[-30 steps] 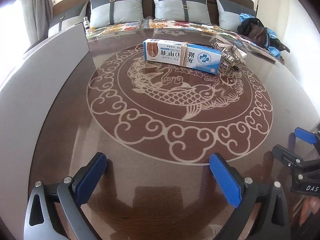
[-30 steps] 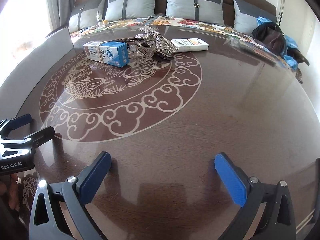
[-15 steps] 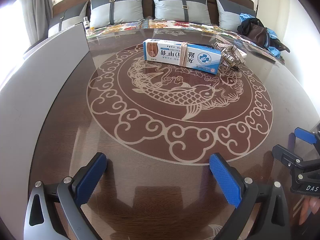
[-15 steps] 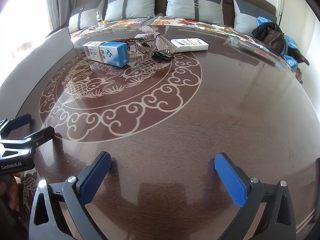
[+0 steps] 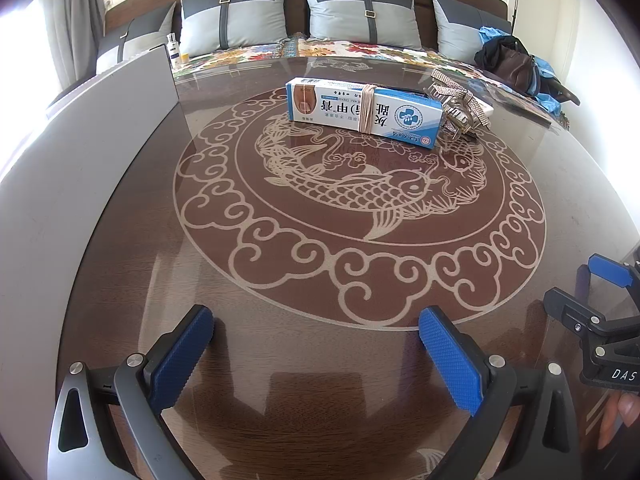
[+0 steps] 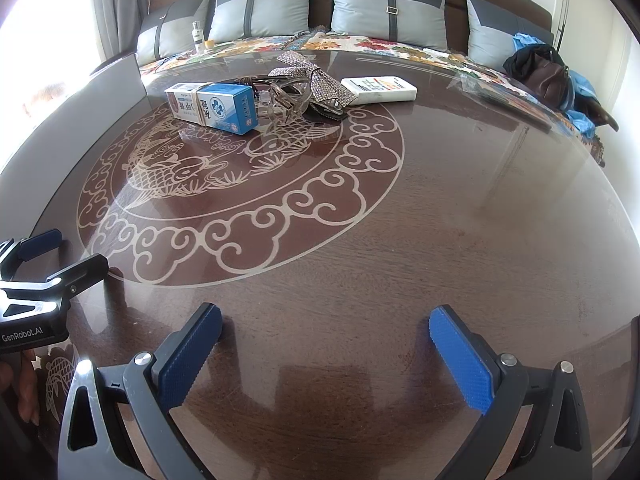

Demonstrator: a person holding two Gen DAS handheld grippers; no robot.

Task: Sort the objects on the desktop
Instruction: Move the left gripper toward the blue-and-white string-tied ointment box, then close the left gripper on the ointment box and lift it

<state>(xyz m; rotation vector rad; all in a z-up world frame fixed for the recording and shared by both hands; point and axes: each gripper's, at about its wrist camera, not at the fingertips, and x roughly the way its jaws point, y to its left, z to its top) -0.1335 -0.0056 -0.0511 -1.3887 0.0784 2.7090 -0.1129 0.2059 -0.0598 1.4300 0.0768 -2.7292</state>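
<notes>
Both my grippers, left (image 5: 316,344) and right (image 6: 326,342), have jaws wide and empty, low over the near counter (image 6: 460,208). Nothing is picked yet, so I judge this the start. The box (image 5: 364,110), clip (image 6: 288,104) and white pack (image 6: 382,89) are clustered at the far side, touching or nearly so. Likely I take the box first; it's the most exposed.

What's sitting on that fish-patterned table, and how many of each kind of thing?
Blue-and-white carton bound with rubber bands: 1
White flat box: 1
Rhinestone hair clip with a clear claw: 1
Dark items under the clip: too hidden to count
Total clearly countable on the table: 3
</notes>
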